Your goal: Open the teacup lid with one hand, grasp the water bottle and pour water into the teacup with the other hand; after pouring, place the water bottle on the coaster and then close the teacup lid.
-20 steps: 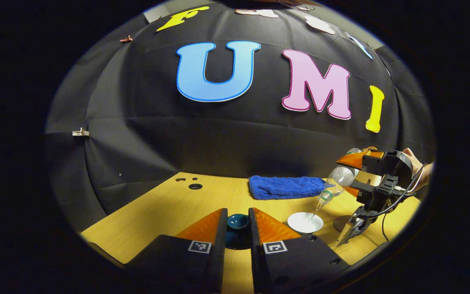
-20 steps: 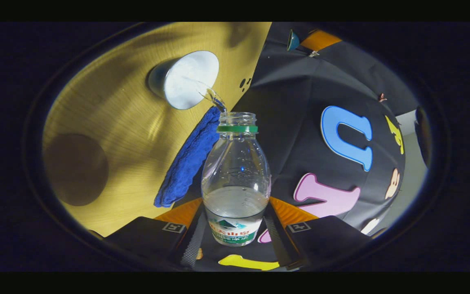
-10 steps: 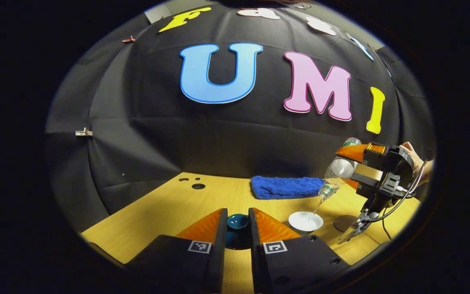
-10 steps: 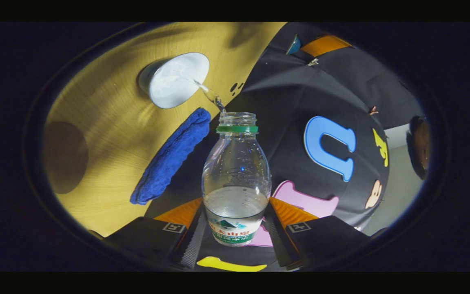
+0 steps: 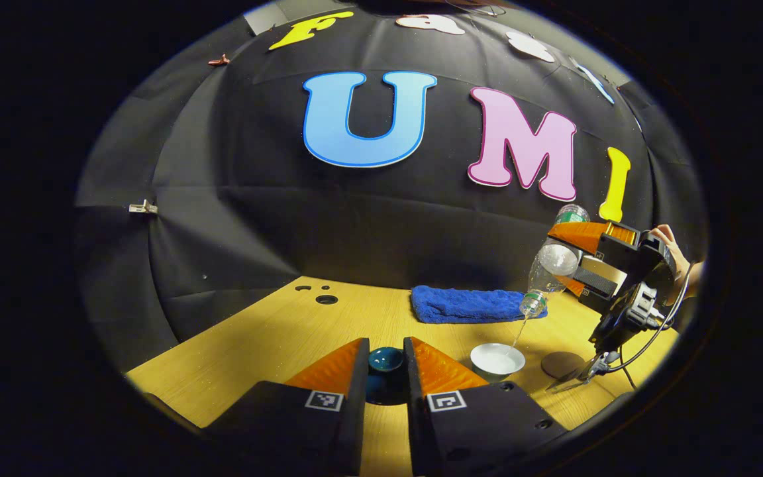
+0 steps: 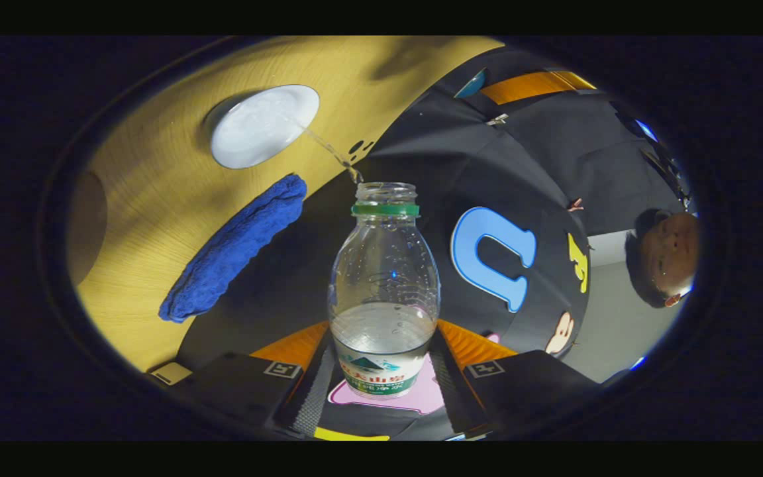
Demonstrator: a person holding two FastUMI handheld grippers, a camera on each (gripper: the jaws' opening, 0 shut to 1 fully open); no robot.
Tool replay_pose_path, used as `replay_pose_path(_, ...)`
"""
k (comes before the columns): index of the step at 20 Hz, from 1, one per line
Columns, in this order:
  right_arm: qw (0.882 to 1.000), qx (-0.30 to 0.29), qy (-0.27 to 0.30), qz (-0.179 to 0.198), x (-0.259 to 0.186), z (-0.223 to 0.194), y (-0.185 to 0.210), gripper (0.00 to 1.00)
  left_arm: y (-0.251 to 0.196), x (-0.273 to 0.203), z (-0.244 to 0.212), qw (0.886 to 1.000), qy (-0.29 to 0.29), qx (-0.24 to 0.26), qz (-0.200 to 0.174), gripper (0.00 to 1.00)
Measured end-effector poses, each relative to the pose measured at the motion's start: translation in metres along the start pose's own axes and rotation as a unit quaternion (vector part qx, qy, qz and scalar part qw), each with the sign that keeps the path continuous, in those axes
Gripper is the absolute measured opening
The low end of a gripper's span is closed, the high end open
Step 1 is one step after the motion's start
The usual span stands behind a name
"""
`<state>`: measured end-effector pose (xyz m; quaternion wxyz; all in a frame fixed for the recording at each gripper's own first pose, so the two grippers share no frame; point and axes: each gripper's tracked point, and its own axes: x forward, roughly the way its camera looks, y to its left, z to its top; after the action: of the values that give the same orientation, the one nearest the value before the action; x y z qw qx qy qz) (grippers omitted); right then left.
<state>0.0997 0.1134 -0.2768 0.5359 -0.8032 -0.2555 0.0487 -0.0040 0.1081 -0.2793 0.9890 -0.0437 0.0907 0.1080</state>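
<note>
My left gripper (image 5: 385, 351) is shut on the dark teal teacup lid (image 5: 385, 361), held above the wooden table (image 5: 275, 338). To its right stands the open white teacup (image 5: 497, 359), also seen from above as the teacup (image 6: 263, 126) holding water. My right gripper (image 6: 383, 331) is shut on the clear water bottle (image 6: 383, 291), which has a green neck ring and no cap. The right gripper (image 5: 570, 258) holds the bottle (image 5: 546, 273) tilted mouth-down above the cup. A thin stream of water falls from its mouth into the cup. The round brown coaster (image 5: 561, 364) lies right of the cup.
A folded blue towel (image 5: 471, 305) lies behind the cup near the black cloth wall. Small holes (image 5: 326, 299) mark the table's far left. A hand (image 5: 669, 242) holds the right gripper, and a cable (image 5: 640, 351) hangs from it over the table's right edge. A person's head (image 6: 666, 255) is off to the side.
The right gripper has risen and tipped the bottle more steeply, so the stream into the cup falls from higher up. The left gripper still holds the lid in about the same place.
</note>
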Motion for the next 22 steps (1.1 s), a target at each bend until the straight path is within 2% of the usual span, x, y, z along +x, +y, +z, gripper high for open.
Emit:
replay_pose_path(2, 1.0, -0.002, 0.001, -0.004, 0.002, -0.004, -0.002, 0.72, 0.0, -0.001, -0.001, 1.0, 0.0, 0.0, 0.0, 0.31)
replay_pose_path(6, 1.0, -0.005, -0.001, -0.003, 0.005, -0.005, -0.003, 0.75, -0.002, -0.003, 0.002, 1.0, -0.003, 0.001, 0.0, 0.31)
replay_pose_path(7, 1.0, -0.009, -0.002, -0.005, 0.006, -0.006, -0.005, 0.75, -0.004, -0.004, 0.003, 1.0, -0.004, 0.001, -0.001, 0.28)
replay_pose_path(8, 1.0, -0.011, -0.003, -0.006, 0.007, -0.007, -0.006, 0.75, -0.004, -0.004, 0.004, 1.0, -0.005, 0.001, -0.002, 0.35)
replay_pose_path(9, 1.0, -0.015, -0.006, -0.008, 0.007, -0.006, -0.007, 0.72, -0.005, -0.005, 0.003, 1.0, -0.006, 0.001, -0.002, 0.31)
replay_pose_path(13, 1.0, -0.018, -0.009, -0.008, 0.007, -0.008, -0.003, 0.75, -0.007, -0.007, 0.003, 1.0, -0.007, 0.0, -0.003, 0.31)
replay_pose_path(15, 1.0, 0.004, 0.002, 0.008, 0.011, -0.009, -0.001, 0.75, -0.007, -0.006, 0.001, 1.0, -0.005, -0.003, -0.002, 0.28)
replay_pose_path(16, 0.997, 0.06, 0.022, 0.039, 0.012, -0.014, 0.008, 0.75, -0.007, -0.006, 0.0, 1.0, -0.004, -0.006, -0.001, 0.31)
replay_pose_path(18, 0.98, 0.168, 0.062, 0.084, 0.013, -0.013, 0.021, 0.75, -0.009, -0.004, -0.001, 1.0, -0.002, -0.005, -0.001, 0.28)
replay_pose_path(19, 0.96, 0.242, 0.084, 0.113, 0.006, -0.006, 0.036, 0.76, -0.011, -0.002, -0.002, 1.0, -0.002, -0.003, 0.0, 0.31)
replay_pose_path(20, 0.937, 0.305, 0.105, 0.133, -0.001, 0.002, 0.042, 0.76, -0.014, 0.001, -0.002, 1.0, -0.001, 0.0, -0.002, 0.28)
replay_pose_path(21, 0.918, 0.351, 0.12, 0.143, -0.005, 0.004, 0.046, 0.75, -0.016, 0.003, -0.002, 1.0, 0.0, 0.001, -0.004, 0.31)
replay_pose_path(22, 0.895, 0.398, 0.134, 0.149, -0.009, 0.009, 0.05, 0.75, -0.019, 0.006, 0.0, 1.0, 0.001, -0.001, -0.006, 0.28)
